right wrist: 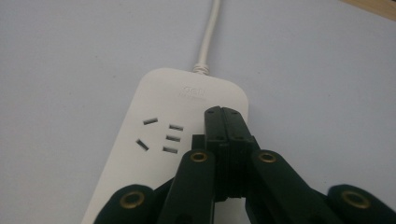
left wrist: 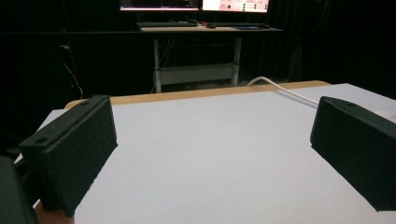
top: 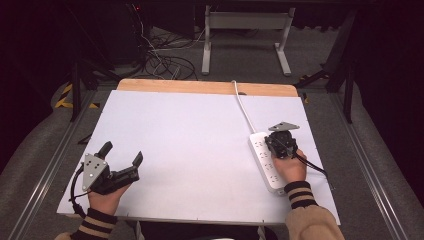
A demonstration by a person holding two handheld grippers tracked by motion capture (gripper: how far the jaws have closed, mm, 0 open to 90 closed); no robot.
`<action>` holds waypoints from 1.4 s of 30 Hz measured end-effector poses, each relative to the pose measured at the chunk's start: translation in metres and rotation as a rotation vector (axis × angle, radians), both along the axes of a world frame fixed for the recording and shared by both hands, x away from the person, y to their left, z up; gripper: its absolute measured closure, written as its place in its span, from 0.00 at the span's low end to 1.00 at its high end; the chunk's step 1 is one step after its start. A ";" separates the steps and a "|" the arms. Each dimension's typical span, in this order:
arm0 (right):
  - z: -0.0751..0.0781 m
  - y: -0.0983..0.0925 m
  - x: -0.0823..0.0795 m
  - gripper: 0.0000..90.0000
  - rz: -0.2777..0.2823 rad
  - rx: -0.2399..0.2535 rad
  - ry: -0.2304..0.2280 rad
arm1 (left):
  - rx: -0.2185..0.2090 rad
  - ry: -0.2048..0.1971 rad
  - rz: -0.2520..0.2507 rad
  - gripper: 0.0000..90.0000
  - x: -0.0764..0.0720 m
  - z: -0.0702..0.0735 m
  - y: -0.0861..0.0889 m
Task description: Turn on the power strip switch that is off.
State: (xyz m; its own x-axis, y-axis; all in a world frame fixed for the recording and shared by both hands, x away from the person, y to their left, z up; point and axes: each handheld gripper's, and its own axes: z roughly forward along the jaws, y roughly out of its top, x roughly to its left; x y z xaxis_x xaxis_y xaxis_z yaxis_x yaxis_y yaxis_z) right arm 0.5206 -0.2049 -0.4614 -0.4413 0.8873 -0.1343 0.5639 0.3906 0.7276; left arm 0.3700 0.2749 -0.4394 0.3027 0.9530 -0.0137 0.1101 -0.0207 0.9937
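While the left gripper [top: 122, 159] rests wide open on the desk [top: 190, 145], the right gripper [right wrist: 224, 122], jaws pressed together and empty, bears on the power strip [top: 265, 160] at the desk's right side; press straight down.

Bright evenly lit tabletop, dark surroundings

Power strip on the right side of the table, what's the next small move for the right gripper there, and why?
Probably press down a little. The right gripper has its jaws shut with nothing between them, tips over the white power strip near its cable end, beside the sockets. The left gripper rests open, away from it.
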 end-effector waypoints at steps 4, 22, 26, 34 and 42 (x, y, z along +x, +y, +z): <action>-0.001 0.001 -0.001 1.00 0.001 -0.013 -0.012 | -0.001 -0.002 0.000 0.01 0.000 0.000 0.000; 0.000 0.001 -0.001 1.00 0.000 -0.008 -0.011 | 0.001 -0.001 0.000 0.01 0.000 0.000 0.000; -0.001 0.001 -0.001 1.00 0.000 -0.009 -0.013 | 0.002 0.000 -0.001 0.01 0.000 0.000 0.000; -0.001 0.001 -0.001 1.00 0.000 -0.008 -0.013 | 0.005 0.000 -0.002 0.02 0.000 0.000 0.000; -0.001 0.000 -0.001 1.00 0.002 -0.008 -0.016 | 0.005 0.001 -0.002 0.02 0.000 0.000 0.000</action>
State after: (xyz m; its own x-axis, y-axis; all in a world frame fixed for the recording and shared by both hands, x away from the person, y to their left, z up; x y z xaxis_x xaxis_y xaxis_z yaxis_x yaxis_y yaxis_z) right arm 0.5198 -0.2045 -0.4623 -0.4406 0.8854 -0.1485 0.5512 0.3973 0.7337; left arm 0.3703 0.2748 -0.4392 0.3047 0.9524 -0.0091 0.1110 -0.0260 0.9935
